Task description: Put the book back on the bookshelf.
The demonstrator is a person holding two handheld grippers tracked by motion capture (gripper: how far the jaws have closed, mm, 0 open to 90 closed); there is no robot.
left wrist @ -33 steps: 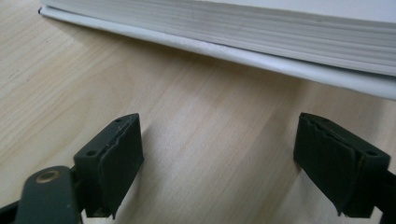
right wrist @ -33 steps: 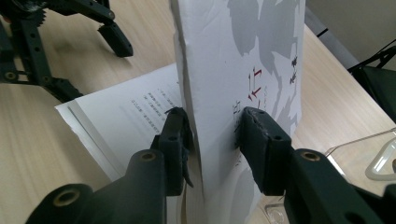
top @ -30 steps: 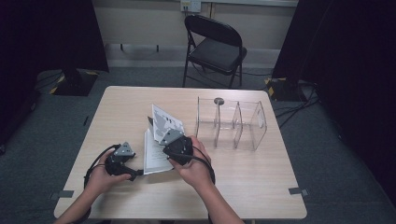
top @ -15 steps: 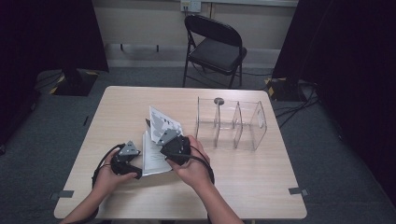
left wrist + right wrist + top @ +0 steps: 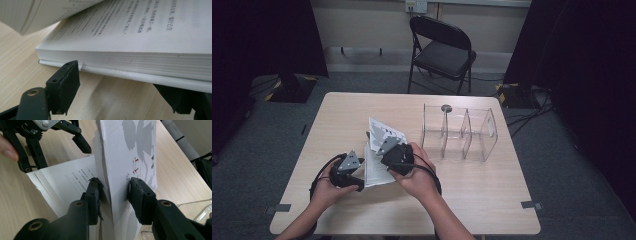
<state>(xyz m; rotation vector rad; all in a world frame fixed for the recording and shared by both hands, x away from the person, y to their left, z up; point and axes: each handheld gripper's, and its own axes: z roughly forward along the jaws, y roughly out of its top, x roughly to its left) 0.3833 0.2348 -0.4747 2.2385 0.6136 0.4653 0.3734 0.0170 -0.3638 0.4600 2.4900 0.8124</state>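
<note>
Now left gripper point(image 5: 354, 176) has slid in, jaws wide at the book point(image 5: 140, 40) edge, while right gripper point(image 5: 113, 190) pinches the lifted cover point(image 5: 132, 157).

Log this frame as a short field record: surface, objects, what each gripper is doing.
surface: wooden table
book: lies open on the table, front cover and some pages lifted
organizer: clear, with dividers, right of the book
left gripper: open, jaws at the book's lower edge
right gripper: jaws either side of the lifted cover and pages
background: folding chair
</note>
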